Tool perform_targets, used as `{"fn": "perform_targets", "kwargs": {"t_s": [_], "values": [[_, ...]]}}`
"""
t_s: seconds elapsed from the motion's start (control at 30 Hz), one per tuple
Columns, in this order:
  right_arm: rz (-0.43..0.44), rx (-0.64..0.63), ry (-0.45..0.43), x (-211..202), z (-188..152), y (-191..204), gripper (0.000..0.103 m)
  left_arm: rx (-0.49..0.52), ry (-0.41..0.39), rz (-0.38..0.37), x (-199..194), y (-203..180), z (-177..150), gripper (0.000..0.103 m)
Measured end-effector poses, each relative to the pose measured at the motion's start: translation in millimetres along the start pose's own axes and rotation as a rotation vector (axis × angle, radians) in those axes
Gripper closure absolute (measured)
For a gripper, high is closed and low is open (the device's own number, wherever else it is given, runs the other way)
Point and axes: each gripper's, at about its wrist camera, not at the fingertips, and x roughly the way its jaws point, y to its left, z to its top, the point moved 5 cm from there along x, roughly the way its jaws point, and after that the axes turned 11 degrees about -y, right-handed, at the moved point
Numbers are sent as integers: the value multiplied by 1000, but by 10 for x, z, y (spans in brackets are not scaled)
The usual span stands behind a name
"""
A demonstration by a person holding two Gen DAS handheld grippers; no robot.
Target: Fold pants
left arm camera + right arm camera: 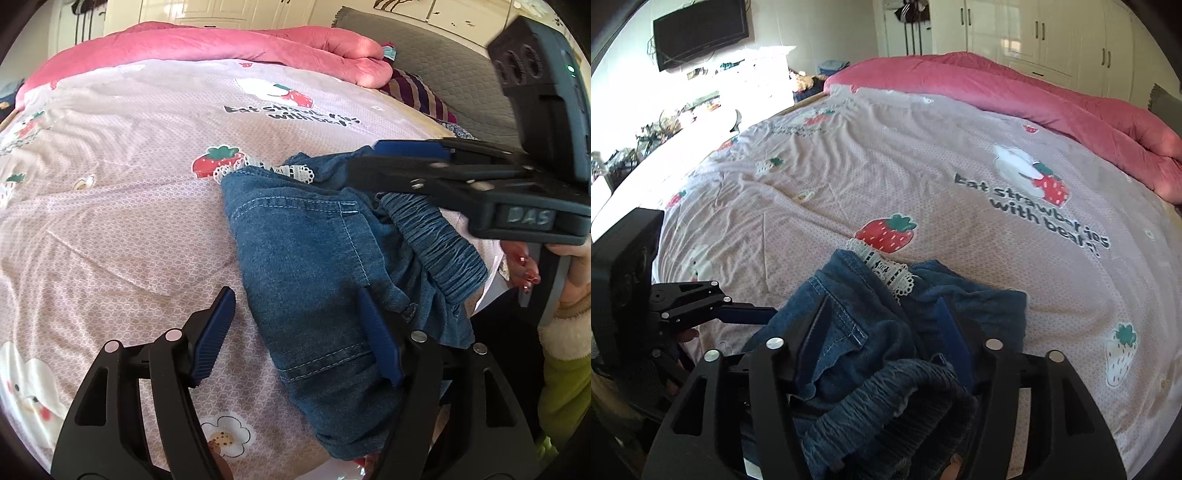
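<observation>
Small blue denim pants (pixel 306 258) with white lace hems (pixel 295 171) and an elastic waistband (pixel 439 240) lie bunched on the bed's near edge. My left gripper (pixel 295 332) is open, its right finger resting on the denim, its left finger over the sheet. My right gripper (pixel 882 339) is open with the pants (pixel 871 343) and waistband (pixel 886 398) heaped between its fingers. In the left wrist view the right gripper (pixel 373 162) reaches in from the right over the pants. The left gripper's finger shows in the right wrist view (pixel 746 315) at the pants' left edge.
The bed has a pale pink strawberry-print sheet (pixel 923 177). A pink quilt (pixel 1034 92) lies along the far side. A striped pillow (pixel 413 92) and grey headboard (pixel 436 55) are at the right. A wall TV (pixel 700 31), cluttered shelf and white wardrobes stand beyond.
</observation>
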Motion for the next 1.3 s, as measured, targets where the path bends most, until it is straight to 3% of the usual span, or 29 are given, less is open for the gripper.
{"fn": "perform_targets", "kwargs": {"t_s": [0.13, 0.27, 0.4, 0.57, 0.87, 0.97, 1.0, 1.07, 1.13, 1.3], "values": [[-15, 85, -18, -134, -99, -158, 20, 0, 4, 20, -4, -8, -11, 38], [-28, 215, 12, -141, -335, -368, 14, -15, 12, 42, 23, 33, -48, 30], [-26, 284, 61, -60, -540, -464, 11, -27, 16, 51, 56, 66, -59, 26], [45, 464, 86, 27, -698, -623, 10, -36, 15, 49, 97, 68, -68, 26], [62, 496, 78, -5, -751, -617, 11, -27, 15, 40, 160, 25, -55, 29], [71, 505, 79, -13, -759, -607, 20, -23, 12, 16, 153, -27, -63, 42], [85, 512, 78, -9, -757, -597, 30, -22, 12, 3, 154, -48, -61, 51], [93, 523, 76, -23, -767, -585, 35, -25, 11, -15, 165, -82, -61, 57], [124, 538, 76, -20, -768, -568, 49, -31, 5, -33, 166, -100, -64, 66], [112, 458, 28, -84, -649, -454, 62, -42, -47, -61, 81, -146, 6, 84]]}}
